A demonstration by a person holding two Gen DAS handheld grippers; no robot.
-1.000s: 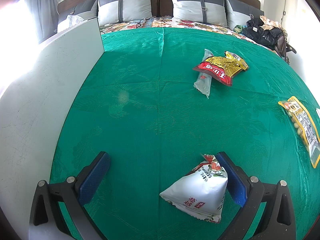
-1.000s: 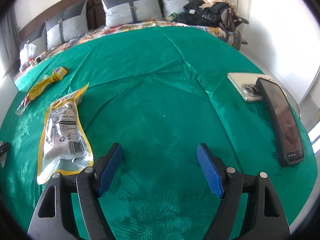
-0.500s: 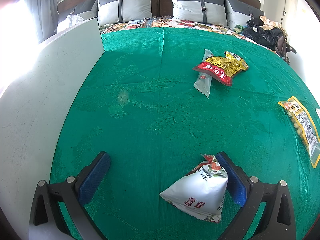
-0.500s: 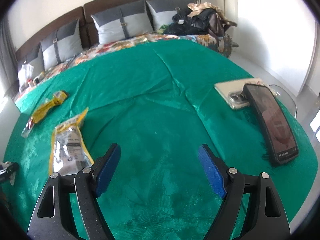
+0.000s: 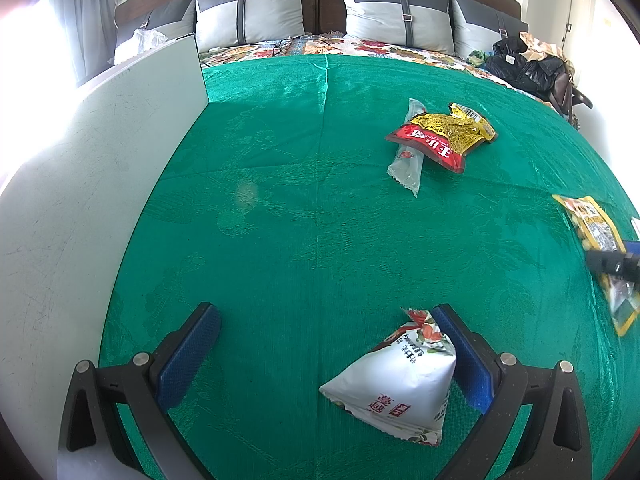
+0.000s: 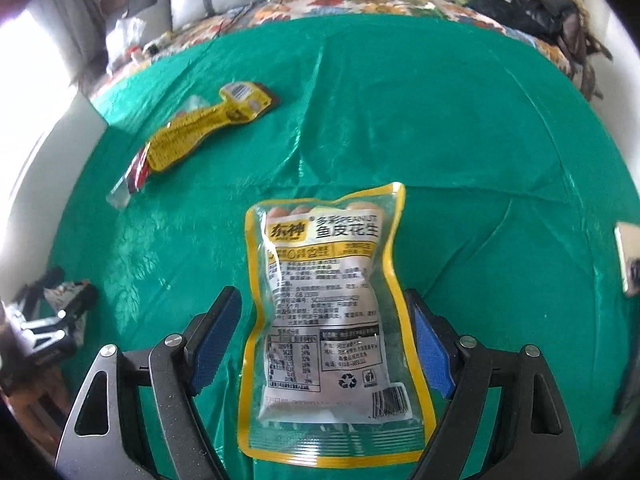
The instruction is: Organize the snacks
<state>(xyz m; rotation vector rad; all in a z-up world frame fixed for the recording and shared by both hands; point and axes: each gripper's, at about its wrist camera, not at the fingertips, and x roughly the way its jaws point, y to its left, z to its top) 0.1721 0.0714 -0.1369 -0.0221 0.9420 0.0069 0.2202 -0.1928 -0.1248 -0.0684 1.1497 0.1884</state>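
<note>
My left gripper (image 5: 324, 312) stands open and low over the green cloth. A white snack bag (image 5: 396, 384) lies just inside its right finger, leaning against the blue pad. My right gripper (image 6: 320, 296) is open and hovers over a yellow-edged peanut bag (image 6: 328, 312) that lies flat between its fingers, with neither pad pressing on it. In the left wrist view that peanut bag (image 5: 592, 224) sits at the right edge, under the right gripper (image 5: 616, 264). Farther back a red-and-yellow packet (image 5: 444, 136) rests across a clear packet (image 5: 406, 160).
A white panel (image 5: 80, 200) stands along the left side of the cloth. Pillows (image 5: 392, 12) line the headboard and a dark heap of clothes (image 5: 528, 68) sits back right. A phone (image 6: 628, 264) lies at the right edge. The left gripper (image 6: 52, 320) shows at far left.
The right gripper swung left, away from the phones and bare cloth, to sit over the peanut bag; it now shows at the left view's right edge. The left gripper stayed still.
</note>
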